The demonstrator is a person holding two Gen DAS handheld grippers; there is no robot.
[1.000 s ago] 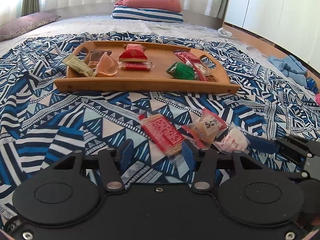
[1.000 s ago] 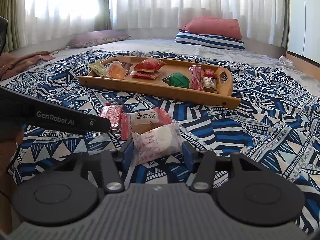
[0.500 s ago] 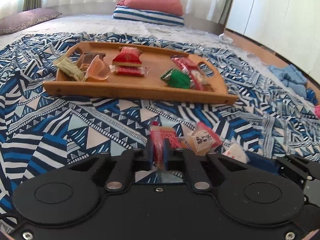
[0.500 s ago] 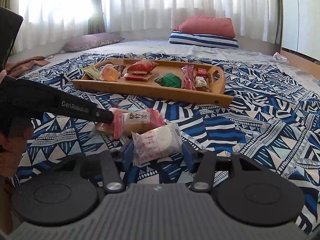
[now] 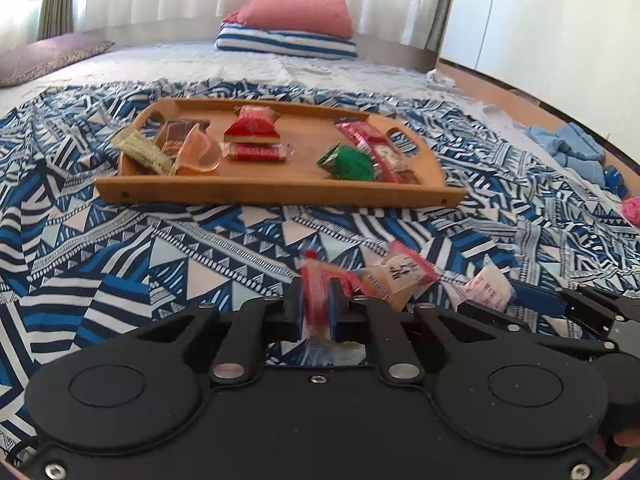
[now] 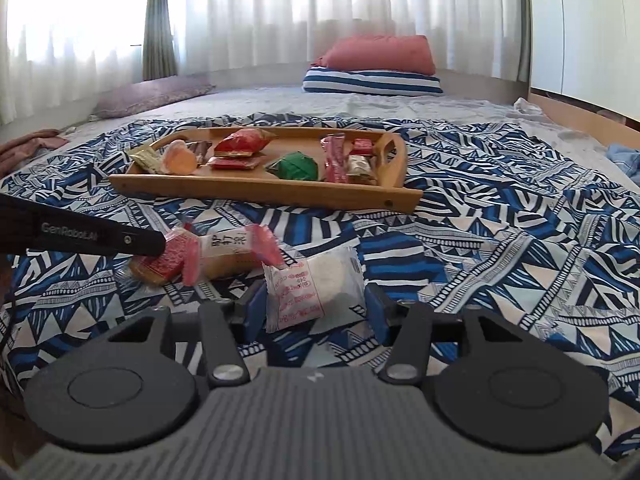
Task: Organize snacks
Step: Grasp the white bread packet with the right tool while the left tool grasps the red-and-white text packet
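Low over the blue-and-white patterned blanket (image 5: pixel 120 264), the left gripper (image 5: pixel 315 307) is clamping a red wrapped snack (image 5: pixel 316 296) edge-up between its blue pads, while the right gripper (image 6: pixel 316 312) is sitting with jaws apart around a white packet (image 6: pixel 312 288). Beyond them a wooden tray (image 6: pixel 256 192) is holding more wrapped snacks, and stacked pillows (image 6: pixel 376 68) are lying before sheer curtains (image 6: pixel 280 12).

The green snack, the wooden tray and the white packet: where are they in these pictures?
green snack (image 5: pixel 349 163), left wrist view, middle of its wrapper.
wooden tray (image 5: pixel 280 193), left wrist view, its near wall.
white packet (image 6: pixel 316 292), right wrist view, middle of its face.
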